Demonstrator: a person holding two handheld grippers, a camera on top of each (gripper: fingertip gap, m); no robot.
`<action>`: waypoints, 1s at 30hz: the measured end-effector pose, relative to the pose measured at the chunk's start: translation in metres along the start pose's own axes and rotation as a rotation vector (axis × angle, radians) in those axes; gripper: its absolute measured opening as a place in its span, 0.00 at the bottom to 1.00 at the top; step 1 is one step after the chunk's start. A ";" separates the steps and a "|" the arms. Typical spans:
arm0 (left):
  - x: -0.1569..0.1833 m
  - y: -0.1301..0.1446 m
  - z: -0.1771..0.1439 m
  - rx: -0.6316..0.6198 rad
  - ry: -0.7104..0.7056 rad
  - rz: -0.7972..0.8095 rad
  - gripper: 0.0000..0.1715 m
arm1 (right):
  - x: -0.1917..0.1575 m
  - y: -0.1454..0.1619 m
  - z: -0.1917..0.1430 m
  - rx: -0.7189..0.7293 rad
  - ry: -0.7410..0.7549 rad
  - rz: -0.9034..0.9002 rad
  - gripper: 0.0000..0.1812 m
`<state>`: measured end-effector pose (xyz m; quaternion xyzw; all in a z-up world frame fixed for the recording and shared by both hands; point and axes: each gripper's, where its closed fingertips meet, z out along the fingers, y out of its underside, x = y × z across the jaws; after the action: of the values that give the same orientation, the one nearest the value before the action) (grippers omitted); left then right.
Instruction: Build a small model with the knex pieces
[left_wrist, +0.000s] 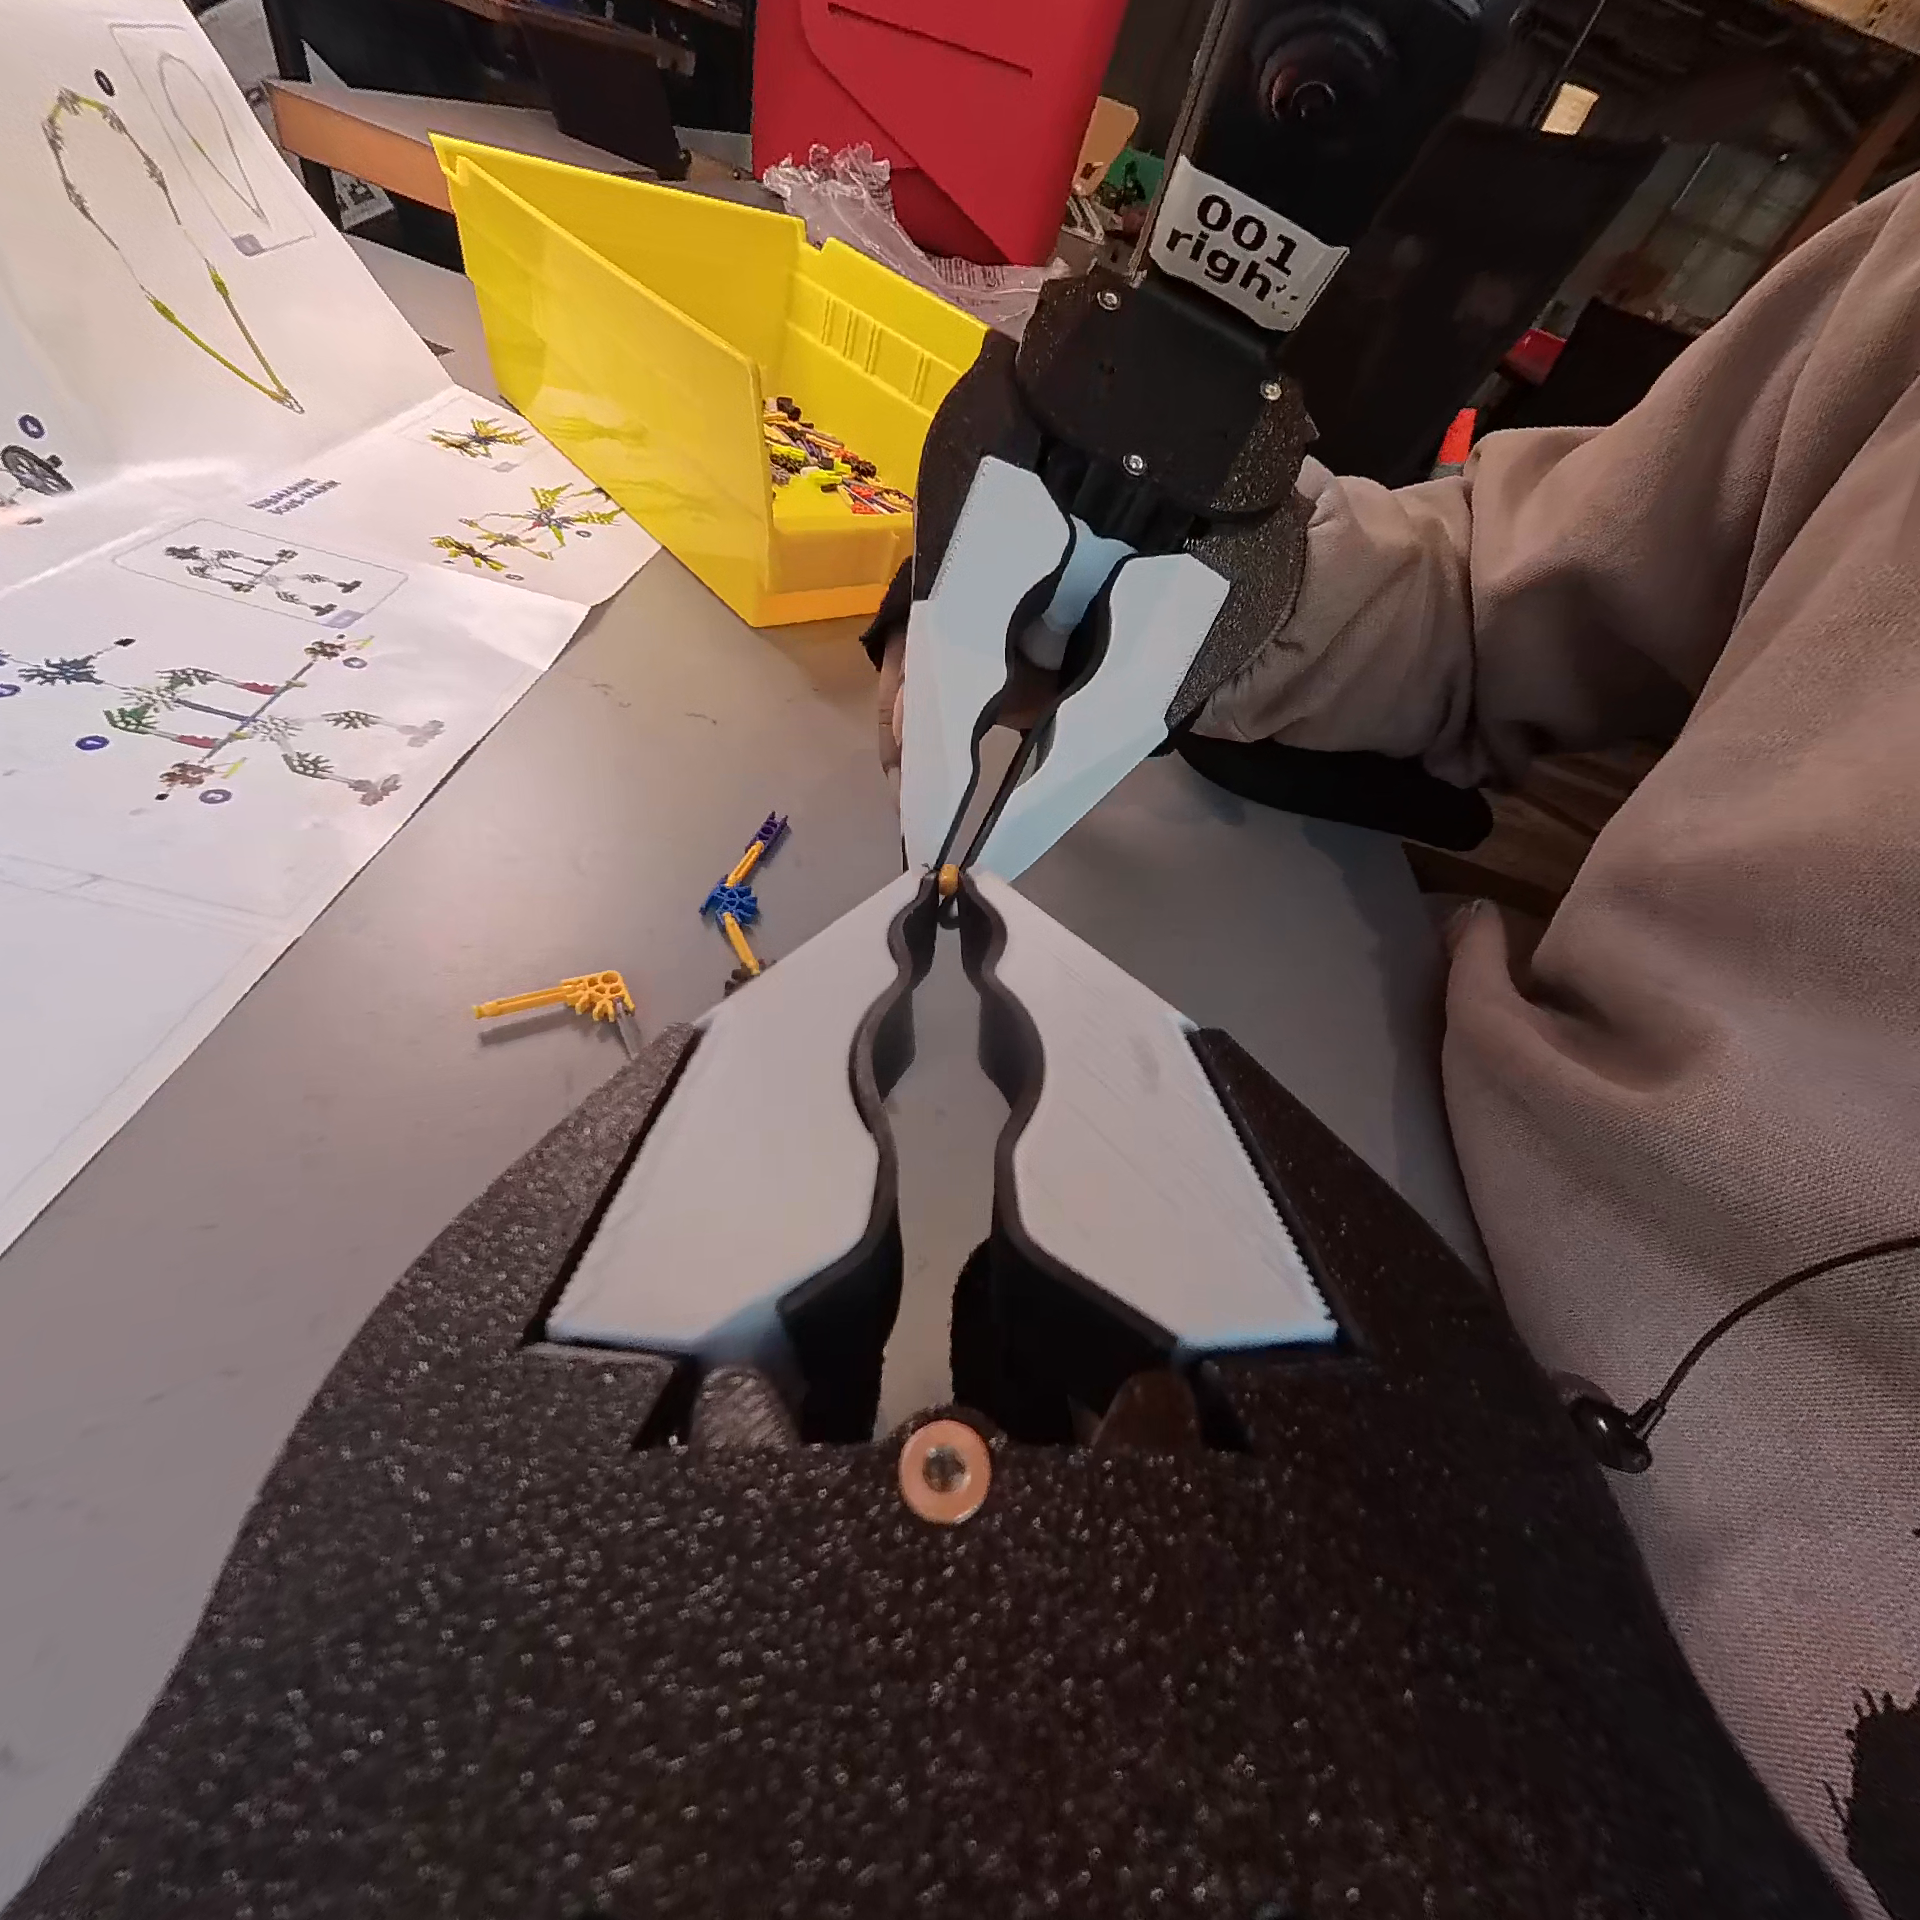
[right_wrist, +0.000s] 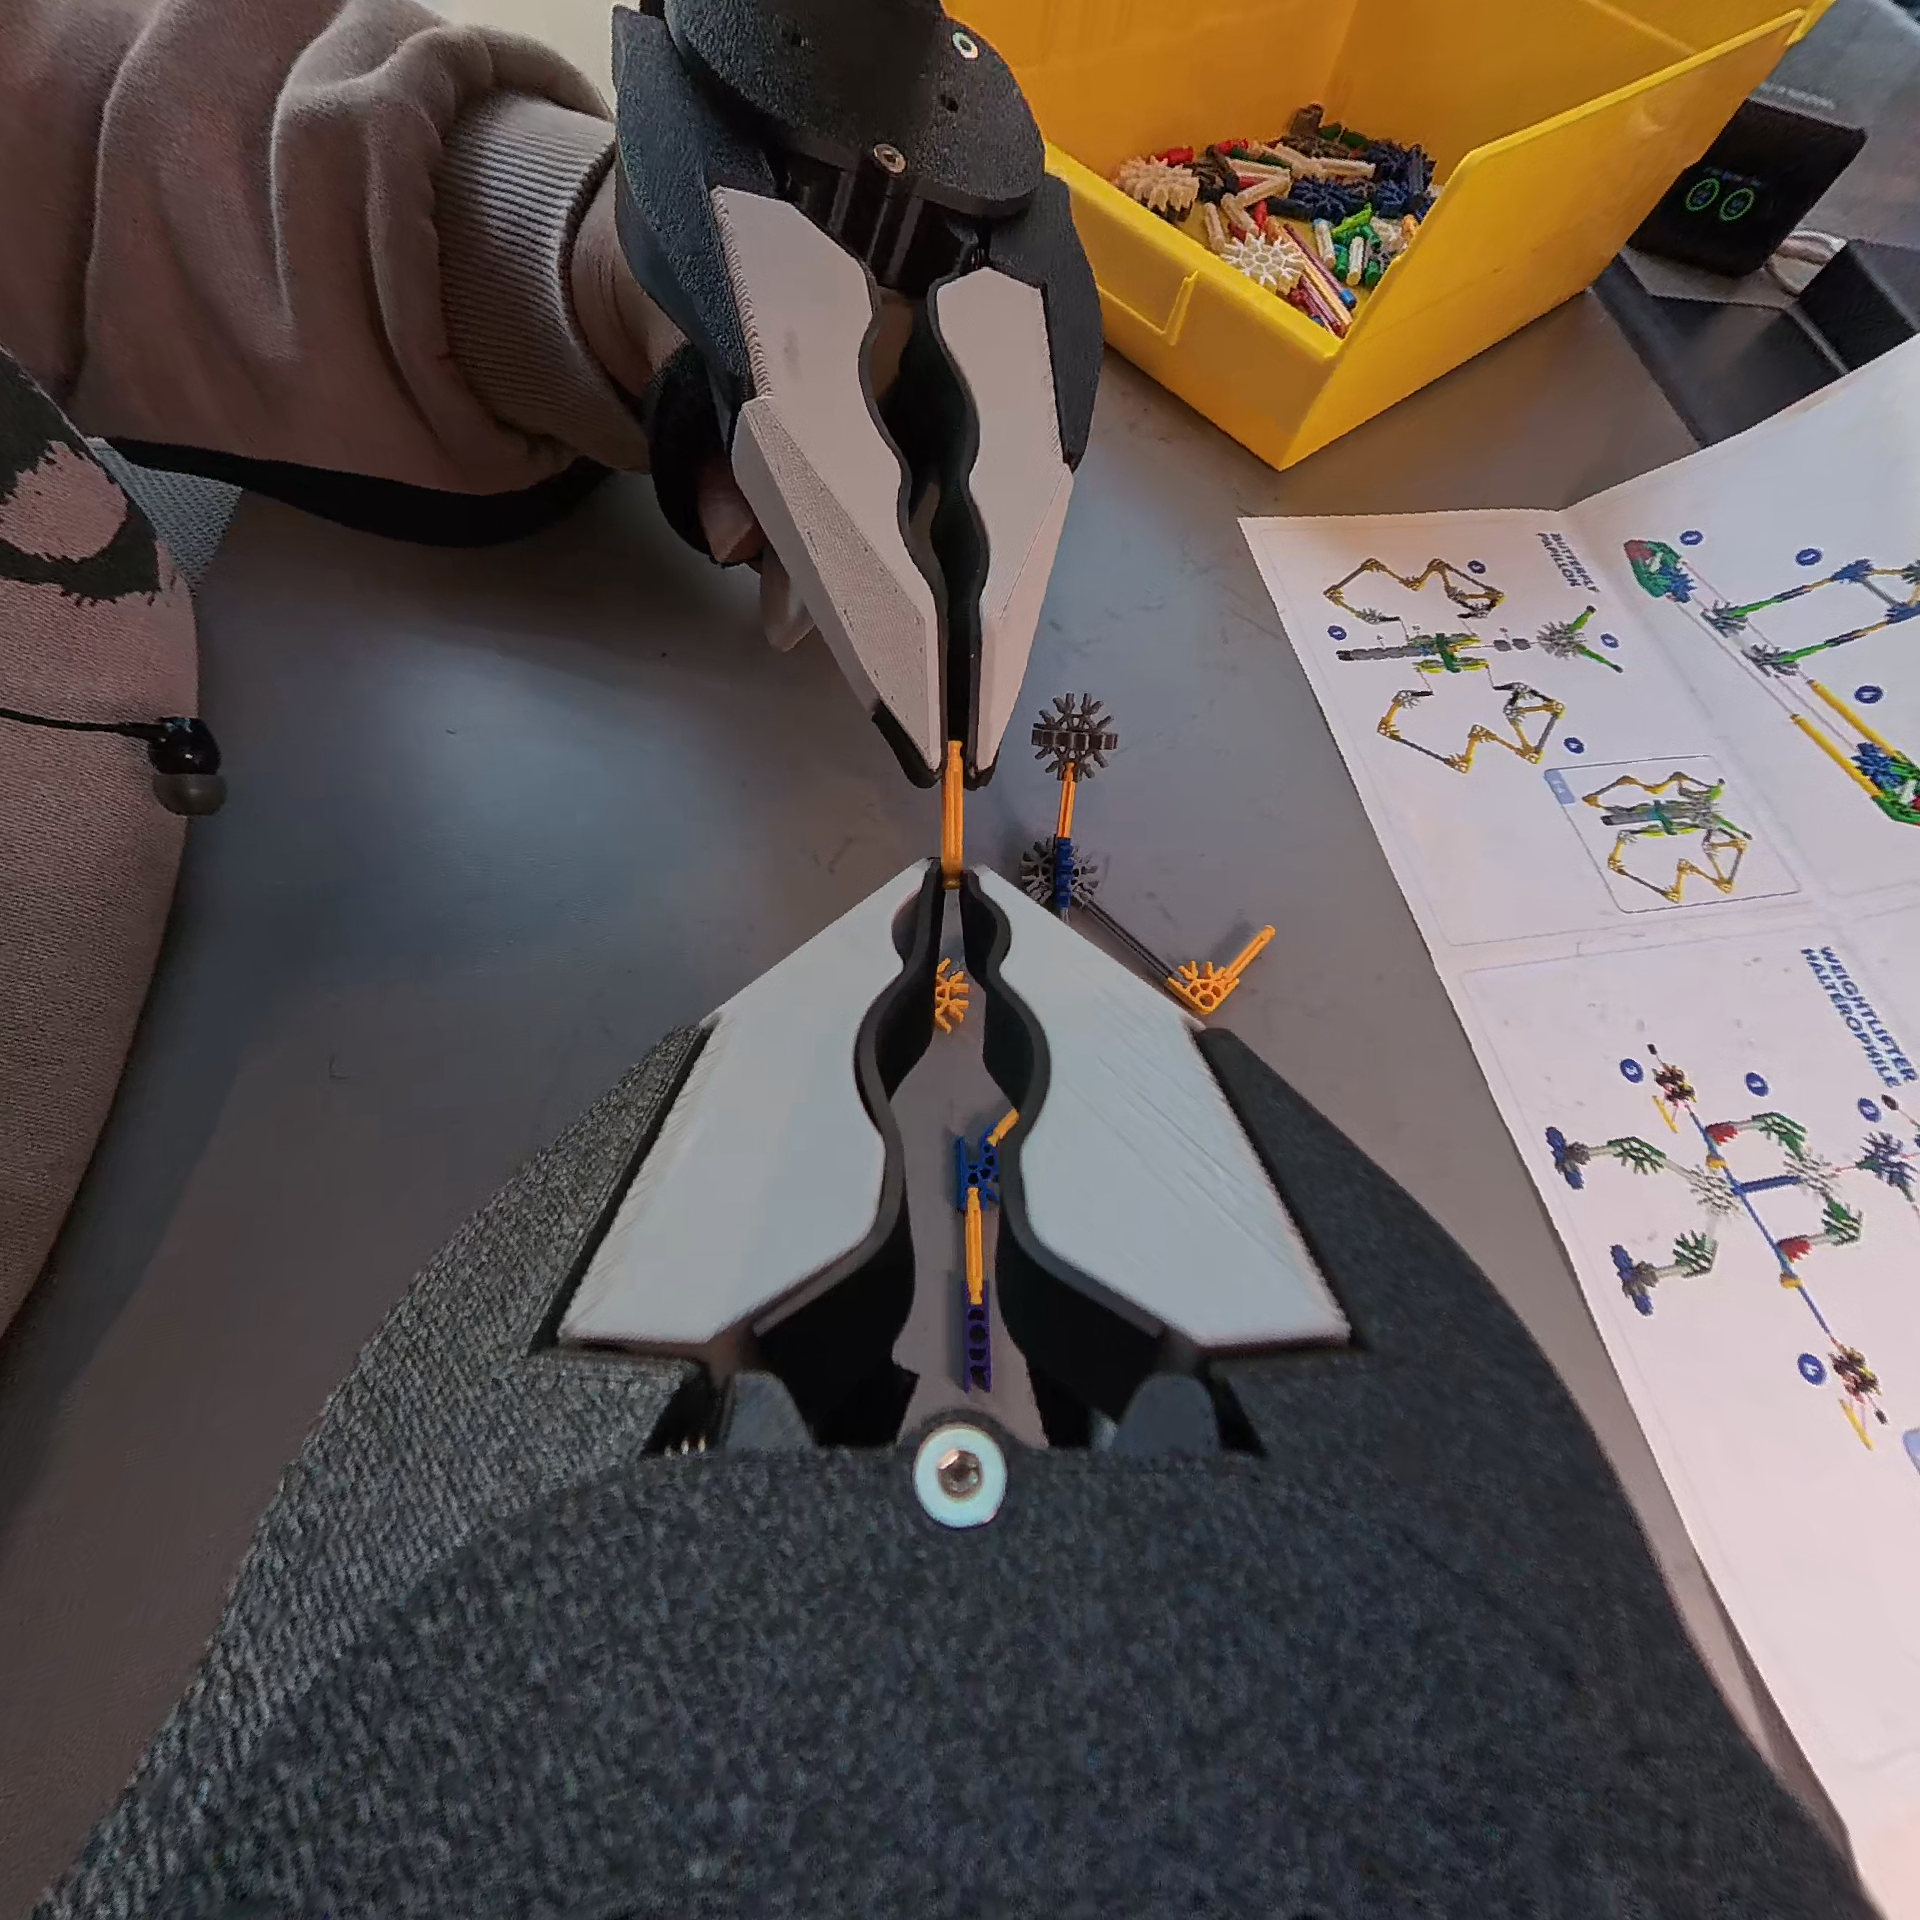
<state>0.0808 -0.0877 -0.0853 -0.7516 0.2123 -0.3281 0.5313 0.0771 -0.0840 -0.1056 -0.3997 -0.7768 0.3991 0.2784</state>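
Orange rod (right_wrist: 952, 805) ends hidden inside both hand-held grippers.

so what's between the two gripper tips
A short orange rod, pinched at one end by the left gripper and at the other by the right gripper; right wrist view.

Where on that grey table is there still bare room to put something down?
Bare grey table lies between the person's sleeve and the claws. It is crowded between the claws and the instruction sheet, where small toy assemblies lie, and by the yellow bin.
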 end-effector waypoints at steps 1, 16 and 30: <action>-0.001 -0.001 0.000 0.004 -0.013 0.014 0.02 | 0.002 -0.001 -0.001 0.005 0.009 -0.001 0.01; 0.002 -0.001 0.002 -0.001 -0.037 0.098 0.02 | 0.001 -0.010 -0.004 0.043 0.020 -0.041 0.03; -0.018 0.058 0.017 -0.367 -0.206 0.206 0.10 | 0.009 0.046 0.004 -0.374 -0.138 -0.400 0.01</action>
<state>0.0823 -0.0848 -0.1487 -0.8393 0.2888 -0.1496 0.4356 0.0882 -0.0610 -0.1456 -0.2549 -0.9175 0.2121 0.2194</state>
